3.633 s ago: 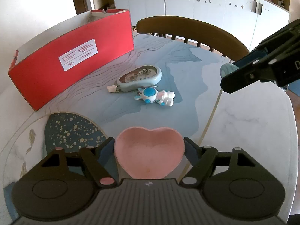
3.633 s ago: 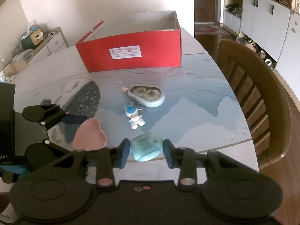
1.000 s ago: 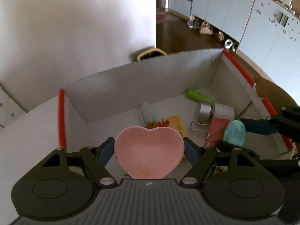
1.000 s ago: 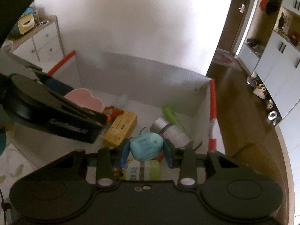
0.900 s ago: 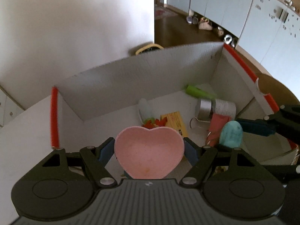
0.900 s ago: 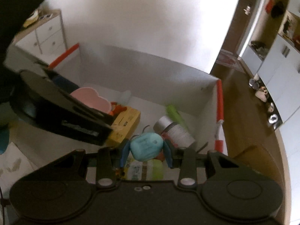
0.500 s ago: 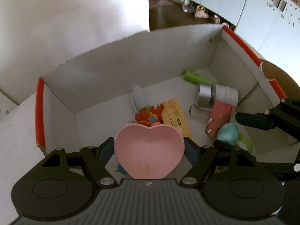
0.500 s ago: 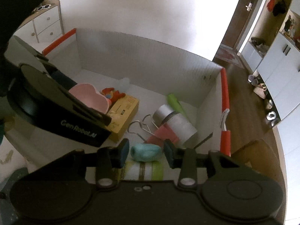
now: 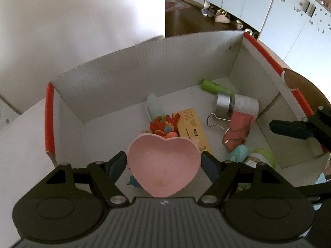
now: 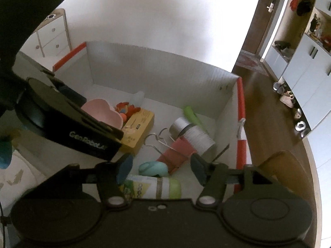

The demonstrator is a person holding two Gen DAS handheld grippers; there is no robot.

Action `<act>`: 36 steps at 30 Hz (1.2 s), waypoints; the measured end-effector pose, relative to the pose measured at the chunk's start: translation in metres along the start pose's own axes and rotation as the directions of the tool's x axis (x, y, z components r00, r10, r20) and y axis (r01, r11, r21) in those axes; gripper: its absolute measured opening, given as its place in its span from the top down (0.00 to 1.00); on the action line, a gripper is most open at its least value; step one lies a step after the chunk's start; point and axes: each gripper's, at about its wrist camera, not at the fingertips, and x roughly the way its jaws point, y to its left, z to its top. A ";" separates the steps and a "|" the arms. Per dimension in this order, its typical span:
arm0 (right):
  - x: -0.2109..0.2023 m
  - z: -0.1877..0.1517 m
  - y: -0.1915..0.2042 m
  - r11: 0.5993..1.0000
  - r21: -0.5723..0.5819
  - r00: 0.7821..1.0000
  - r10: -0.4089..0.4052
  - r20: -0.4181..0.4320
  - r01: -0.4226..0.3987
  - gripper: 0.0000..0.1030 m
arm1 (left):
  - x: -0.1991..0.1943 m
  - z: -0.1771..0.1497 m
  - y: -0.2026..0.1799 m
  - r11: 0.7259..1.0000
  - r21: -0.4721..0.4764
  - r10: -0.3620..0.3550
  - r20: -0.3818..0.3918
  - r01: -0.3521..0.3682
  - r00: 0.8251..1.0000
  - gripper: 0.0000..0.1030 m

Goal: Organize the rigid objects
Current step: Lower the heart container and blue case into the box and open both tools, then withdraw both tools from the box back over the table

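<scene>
Below my claws the red-edged cardboard box carries on its white floor a yellow carton, a silver-capped canister, a green tube and a teal egg-shaped piece.

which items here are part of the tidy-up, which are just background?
Job: pink heart dish held in the left hand-held gripper; teal blob lying in the box; open right hand-held gripper.
Background: white cabinets; shoes on floor; drawer unit.

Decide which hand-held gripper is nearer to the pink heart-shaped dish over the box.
Left. The left hand-held gripper clamps the pink heart-shaped dish between its fingers. The right hand-held gripper hangs open off to the side, over the teal object lying in the box.
</scene>
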 end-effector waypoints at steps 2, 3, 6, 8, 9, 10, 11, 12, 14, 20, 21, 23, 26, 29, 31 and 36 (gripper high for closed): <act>-0.006 -0.001 0.000 1.000 0.000 1.000 -0.004 0.007 0.004 0.38 | -0.005 -0.001 -0.001 1.000 0.001 0.001 0.016 -0.002 1.000 0.24; -0.009 -0.001 0.000 1.000 0.001 1.000 -0.004 0.011 0.004 0.38 | -0.008 -0.001 -0.001 1.000 0.001 0.002 0.024 -0.002 1.000 0.24; -0.020 -0.002 0.000 1.000 0.004 1.000 -0.009 0.025 0.009 0.33 | -0.021 -0.003 -0.002 1.000 -0.001 -0.001 0.048 0.001 0.999 0.24; -0.029 -0.003 0.000 1.000 0.004 0.999 -0.011 0.040 0.011 0.32 | -0.028 -0.004 -0.001 1.000 0.001 0.003 0.062 -0.003 0.998 0.24; -0.033 -0.003 0.001 1.000 0.005 0.999 -0.012 0.045 0.012 0.31 | -0.032 -0.005 -0.001 1.000 0.002 0.008 0.072 -0.009 0.997 0.24; -0.037 -0.004 0.001 1.000 0.007 0.999 -0.012 0.051 0.011 0.29 | -0.036 -0.006 -0.001 1.000 0.000 0.013 0.082 -0.013 0.997 0.24; -0.042 -0.004 0.001 1.000 0.008 0.998 -0.012 0.059 0.012 0.28 | -0.041 -0.007 0.000 1.000 -0.004 0.014 0.092 -0.014 0.996 0.24; -0.047 -0.005 0.001 1.000 0.010 0.998 -0.013 0.067 0.013 0.28 | -0.046 -0.008 0.001 1.000 -0.010 0.011 0.104 -0.010 0.995 0.24; -0.058 -0.006 0.001 1.000 0.019 0.997 -0.010 0.082 0.009 0.26 | -0.055 -0.010 0.001 1.000 -0.016 0.006 0.123 -0.004 0.992 0.24; -0.088 -0.009 0.005 0.999 0.033 0.992 -0.017 0.125 0.013 0.20 | -0.083 -0.021 -0.003 1.000 -0.005 0.006 0.180 -0.005 0.984 0.24; -0.093 -0.010 0.006 0.999 0.035 0.991 -0.017 0.131 0.012 0.19 | -0.088 -0.023 -0.003 1.000 -0.003 0.001 0.188 -0.001 0.982 0.24; -0.101 -0.012 0.008 0.999 0.037 0.989 -0.018 0.144 0.013 0.17 | -0.098 -0.027 -0.005 1.000 0.001 -0.003 0.208 0.003 0.978 0.24; -0.116 -0.017 0.010 0.999 0.045 0.987 -0.019 0.162 0.011 0.14 | -0.112 -0.034 -0.005 1.000 -0.005 -0.019 0.233 0.021 0.972 0.24; -0.131 -0.022 0.013 0.998 0.058 0.983 -0.017 0.183 0.007 0.09 | -0.125 -0.042 -0.006 0.999 -0.010 -0.037 0.251 0.041 0.967 0.24; -0.140 -0.026 0.014 0.997 0.071 0.981 -0.013 0.195 -0.001 0.07 | -0.135 -0.048 -0.007 0.999 -0.002 -0.045 0.267 0.047 0.963 0.24; -0.160 -0.037 0.020 0.996 0.087 0.976 -0.002 0.219 -0.017 0.05 | -0.155 -0.063 -0.010 0.998 0.010 -0.065 0.303 0.065 0.951 0.19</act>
